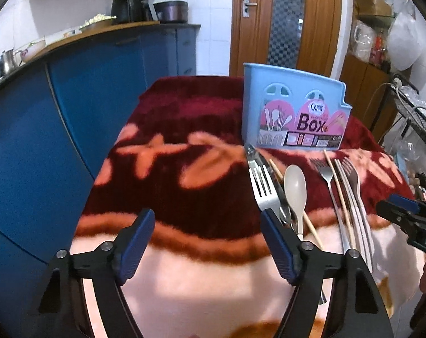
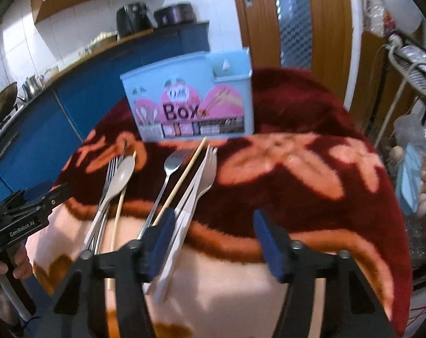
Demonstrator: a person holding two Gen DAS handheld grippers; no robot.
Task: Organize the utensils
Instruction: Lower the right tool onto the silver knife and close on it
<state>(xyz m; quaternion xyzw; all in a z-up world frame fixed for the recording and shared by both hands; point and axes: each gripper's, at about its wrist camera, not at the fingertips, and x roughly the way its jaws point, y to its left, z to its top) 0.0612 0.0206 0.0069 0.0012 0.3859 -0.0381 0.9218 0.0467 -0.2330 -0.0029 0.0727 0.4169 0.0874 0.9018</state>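
In the left wrist view our left tool stands wide with nothing between its pads, over the blanket-covered surface. The metal fork and beige spoon lie just right of it, the blue utensil box farther back. We should shift right and straddle one handle only.

In the right wrist view our right tool is also apart and empty. The white plastic knife lies beside its left pad. We should centre before closing.
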